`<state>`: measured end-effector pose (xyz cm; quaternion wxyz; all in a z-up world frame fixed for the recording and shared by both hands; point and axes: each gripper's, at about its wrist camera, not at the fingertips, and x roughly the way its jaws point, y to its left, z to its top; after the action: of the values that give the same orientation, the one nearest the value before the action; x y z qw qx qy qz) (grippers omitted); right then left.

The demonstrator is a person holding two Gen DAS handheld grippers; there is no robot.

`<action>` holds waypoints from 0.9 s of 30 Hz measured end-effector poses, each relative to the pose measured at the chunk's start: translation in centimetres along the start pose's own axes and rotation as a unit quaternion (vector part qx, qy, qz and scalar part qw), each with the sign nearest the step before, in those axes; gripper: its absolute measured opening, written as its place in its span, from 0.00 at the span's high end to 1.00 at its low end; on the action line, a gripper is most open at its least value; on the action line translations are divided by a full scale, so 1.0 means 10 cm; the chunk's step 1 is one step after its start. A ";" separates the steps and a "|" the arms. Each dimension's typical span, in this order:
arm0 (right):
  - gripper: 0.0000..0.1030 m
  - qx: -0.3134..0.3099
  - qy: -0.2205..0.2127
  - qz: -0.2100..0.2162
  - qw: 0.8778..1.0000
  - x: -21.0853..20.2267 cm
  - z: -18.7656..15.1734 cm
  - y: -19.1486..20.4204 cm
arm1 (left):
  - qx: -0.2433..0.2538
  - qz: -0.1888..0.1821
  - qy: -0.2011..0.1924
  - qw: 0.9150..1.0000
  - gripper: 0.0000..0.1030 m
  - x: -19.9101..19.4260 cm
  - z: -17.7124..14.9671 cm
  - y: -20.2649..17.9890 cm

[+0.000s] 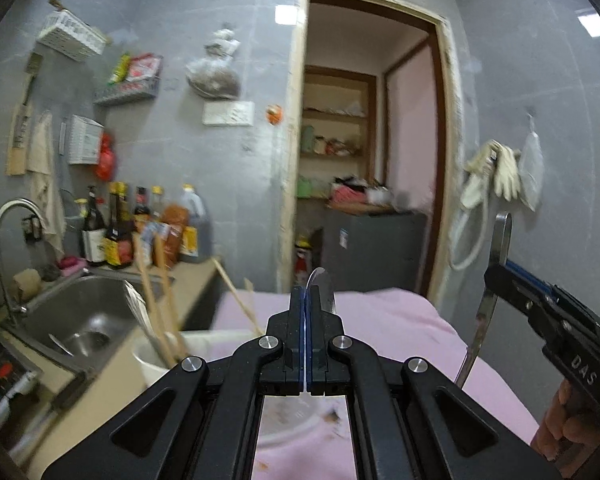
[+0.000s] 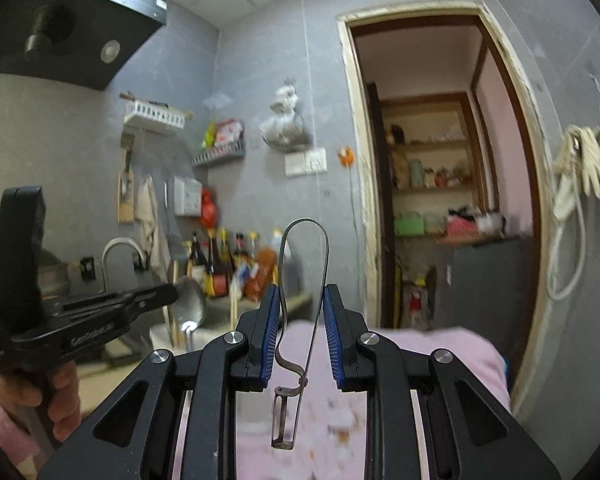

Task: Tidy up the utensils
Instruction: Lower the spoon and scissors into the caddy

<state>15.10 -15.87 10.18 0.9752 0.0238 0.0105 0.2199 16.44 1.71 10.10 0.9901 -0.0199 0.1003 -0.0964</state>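
Holding both tools aloft over the pink cloth (image 1: 388, 320), the person has a utensil in each. At lower centre of the left view, the left gripper (image 1: 307, 300) is pinched fully together on a spoon (image 1: 322, 282), bowl edge-on above the tips. In the right view's centre, the right gripper (image 2: 302, 320) stands partly open yet pressing the looped wire handle of a peeler (image 2: 304, 280), blade hanging below. Both look light, stiff and slick; I judge the springy loop could slip, so gripping lower seems safer. A white holder (image 1: 156, 360) with chopsticks (image 1: 160, 280) sits lower left, blurred; its inside is hidden.
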 end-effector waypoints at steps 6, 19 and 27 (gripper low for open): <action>0.81 0.040 -0.027 0.041 0.998 0.47 0.21 0.06 | -0.012 0.051 -0.032 0.998 1.00 -0.08 0.28 0.37; 0.81 0.024 -0.011 0.053 0.998 1.28 -0.05 0.34 | 0.012 0.180 -0.043 0.983 1.00 0.21 0.25 0.92; 0.81 0.032 0.025 0.053 0.998 1.48 -0.33 0.31 | 0.050 0.218 -0.029 0.974 1.00 0.50 -0.02 0.96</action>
<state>27.02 -6.60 6.92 0.9603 0.0498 0.0407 0.2714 23.03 10.17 8.33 0.9896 0.0492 0.0683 0.1170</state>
